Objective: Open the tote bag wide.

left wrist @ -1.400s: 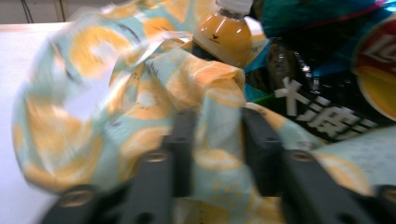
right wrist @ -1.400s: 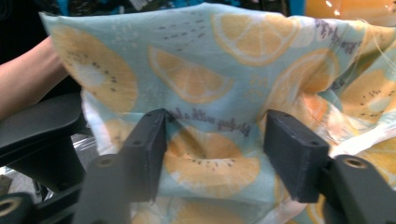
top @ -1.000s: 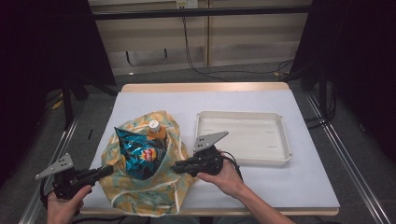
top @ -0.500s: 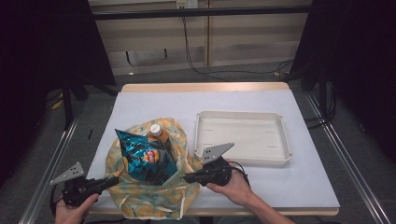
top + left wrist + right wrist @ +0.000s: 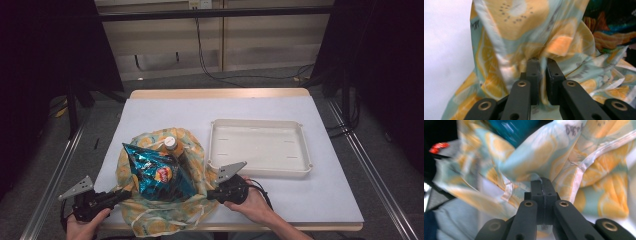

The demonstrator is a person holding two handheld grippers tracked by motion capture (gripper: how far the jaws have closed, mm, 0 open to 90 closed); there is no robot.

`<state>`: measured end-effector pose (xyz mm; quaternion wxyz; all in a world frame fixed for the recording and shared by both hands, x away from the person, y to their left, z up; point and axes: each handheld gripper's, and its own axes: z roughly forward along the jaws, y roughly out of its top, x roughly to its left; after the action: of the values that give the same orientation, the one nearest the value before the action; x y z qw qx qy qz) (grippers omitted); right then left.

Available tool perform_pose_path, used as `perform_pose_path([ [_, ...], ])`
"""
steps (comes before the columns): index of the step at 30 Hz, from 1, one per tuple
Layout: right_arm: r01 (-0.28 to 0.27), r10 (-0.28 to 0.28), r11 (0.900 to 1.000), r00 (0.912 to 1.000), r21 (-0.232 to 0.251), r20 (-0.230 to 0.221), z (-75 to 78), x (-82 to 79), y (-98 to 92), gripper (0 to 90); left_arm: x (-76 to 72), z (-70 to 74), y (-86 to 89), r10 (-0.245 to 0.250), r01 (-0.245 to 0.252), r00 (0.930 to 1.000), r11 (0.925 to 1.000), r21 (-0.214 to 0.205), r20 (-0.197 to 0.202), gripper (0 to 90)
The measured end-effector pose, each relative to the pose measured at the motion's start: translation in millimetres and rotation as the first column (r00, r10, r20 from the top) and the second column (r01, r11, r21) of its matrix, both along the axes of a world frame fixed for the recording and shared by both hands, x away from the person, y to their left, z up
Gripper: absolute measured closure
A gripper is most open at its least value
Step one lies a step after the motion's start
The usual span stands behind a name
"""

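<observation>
Both tools grip the lemon-print cloth bag lying on the table's near left part: the right tool clamped on its edge, the left tool, jaws just eased slightly apart, with fabric between them.

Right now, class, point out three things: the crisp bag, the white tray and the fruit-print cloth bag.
crisp bag [image 5: 156, 174]: high view, on its blue front.
white tray [image 5: 257, 123]: high view, on its far rim.
fruit-print cloth bag [image 5: 524, 27]: left gripper view, on a bare orange-print fold.
</observation>
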<state>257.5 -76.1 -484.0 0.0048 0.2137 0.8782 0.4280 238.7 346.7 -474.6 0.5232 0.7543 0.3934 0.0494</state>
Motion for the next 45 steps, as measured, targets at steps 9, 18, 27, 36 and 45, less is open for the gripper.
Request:
perform_pose_path([
  [9,-0.016,0.011,0.9912,0.9991,0.132,0.041,33.5,3.0,-10.4,74.5,-2.9,34.6,-4.6,0.002,-0.003,0.9954,1.0000,0.005,0.096,61.8],
  [18,0.015,-0.027,0.9844,0.9974,0.175,0.067,52.9,6.9,-18.8,58.9,2.4,66.7,-15.9,0.009,-0.011,0.9855,0.9999,0.013,0.170,47.2],
  [27,0.028,-0.051,0.9705,0.9946,0.240,0.090,69.4,19.8,-10.4,58.4,12.5,79.0,-23.3,0.009,-0.007,0.9811,0.9999,-0.013,0.193,43.8],
  [36,0.073,-0.098,0.9611,0.9919,0.266,0.082,71.8,45.2,6.8,54.4,31.7,81.4,-27.8,0.012,-0.017,0.9769,0.9996,0.022,0.213,63.4],
  [45,0.106,-0.124,0.9707,0.9896,0.215,0.072,56.6,59.8,28.1,50.0,49.1,62.2,0.8,0.087,-0.087,0.9854,0.9962,-0.006,0.146,88.3],
])
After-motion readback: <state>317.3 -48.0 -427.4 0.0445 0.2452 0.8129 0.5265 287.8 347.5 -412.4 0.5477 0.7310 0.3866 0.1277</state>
